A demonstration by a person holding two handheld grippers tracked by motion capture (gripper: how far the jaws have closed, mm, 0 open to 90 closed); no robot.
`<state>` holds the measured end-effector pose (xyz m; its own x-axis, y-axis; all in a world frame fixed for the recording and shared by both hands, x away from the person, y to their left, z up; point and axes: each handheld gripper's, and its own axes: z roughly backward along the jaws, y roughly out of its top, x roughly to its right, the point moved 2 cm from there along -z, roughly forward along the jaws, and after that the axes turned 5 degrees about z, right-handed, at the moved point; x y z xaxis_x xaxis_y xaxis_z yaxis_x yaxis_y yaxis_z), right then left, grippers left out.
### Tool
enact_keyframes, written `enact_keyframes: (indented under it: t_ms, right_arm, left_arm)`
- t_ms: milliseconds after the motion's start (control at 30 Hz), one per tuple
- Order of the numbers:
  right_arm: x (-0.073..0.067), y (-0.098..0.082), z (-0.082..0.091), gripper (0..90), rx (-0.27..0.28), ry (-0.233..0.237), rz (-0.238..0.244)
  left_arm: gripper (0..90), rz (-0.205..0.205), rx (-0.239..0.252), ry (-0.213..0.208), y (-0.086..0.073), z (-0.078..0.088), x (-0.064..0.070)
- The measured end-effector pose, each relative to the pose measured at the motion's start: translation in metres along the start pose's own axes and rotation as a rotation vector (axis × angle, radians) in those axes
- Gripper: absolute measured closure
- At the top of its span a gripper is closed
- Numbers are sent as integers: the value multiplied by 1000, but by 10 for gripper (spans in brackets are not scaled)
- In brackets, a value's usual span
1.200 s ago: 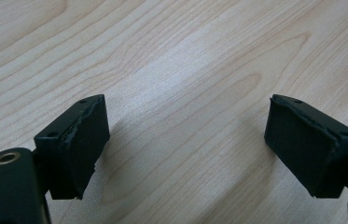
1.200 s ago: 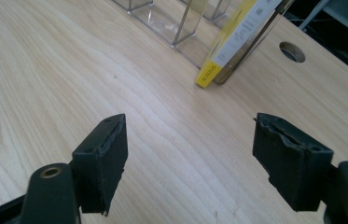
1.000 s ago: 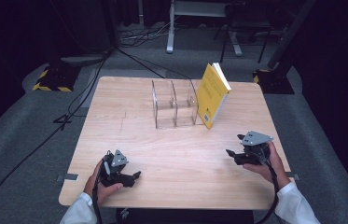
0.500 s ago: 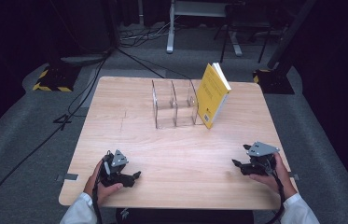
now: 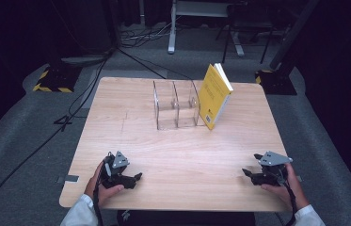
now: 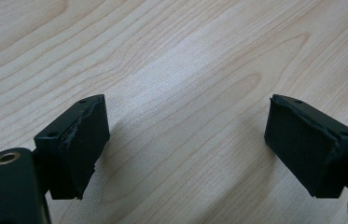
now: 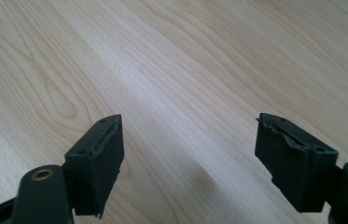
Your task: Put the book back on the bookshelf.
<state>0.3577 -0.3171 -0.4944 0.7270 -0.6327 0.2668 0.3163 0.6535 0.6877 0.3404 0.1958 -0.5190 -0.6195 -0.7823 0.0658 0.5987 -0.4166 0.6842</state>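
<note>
The wooden table (image 5: 178, 155) is the biggest thing. At its 12 o'clock side stands a clear rack (image 5: 177, 104), and a yellow book (image 5: 214, 95) leans against it on the 3 o'clock side. The right gripper (image 5: 253, 175) has come back toward the 5 o'clock corner, far from the book, so the book work looks done. Its jaws have just been opening, with nothing between them. The left gripper (image 5: 133, 179) sits at 7 o'clock, jaws wide and empty. The book's writing is too small to read.

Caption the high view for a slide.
Both hand-held grippers, left gripper and right gripper, rest open near the table's front edge; yellow book leans against clear rack.
</note>
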Motion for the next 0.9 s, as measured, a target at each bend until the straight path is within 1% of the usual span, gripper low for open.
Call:
enact_keyframes:
  t_ms: [67,100,133,233,333,367,633,733,867,900]
  right_arm:
    - [1,-5,2,240,0,7,-16]
    - [1,-5,2,240,0,7,-16]
    - [1,-10,4,240,-6,2,-27]
    - [1,-17,7,238,-14,3,-39]
    - [2,-26,11,238,-8,14,-68]
    - [2,-26,11,238,-8,14,-68]
    - [4,-45,17,230,-10,10,-145]
    - [6,-51,21,229,-4,16,-183]
    - [9,-59,23,202,15,22,-232]
    - [10,-61,23,200,11,29,-252]
  left_arm:
    - [144,1,0,0,0,0,0]
    - [144,1,0,0,0,0,0]
    - [144,1,1,0,0,0,0]
    - [144,-1,1,0,0,0,0]
    - [142,1,-1,-1,0,0,0]
    - [142,1,-1,-1,0,0,0]
    - [142,-1,0,0,0,0,0]
    - [142,2,0,-1,0,0,0]
    - [142,1,1,-2,0,0,0]
    - [142,0,0,-2,0,0,0]
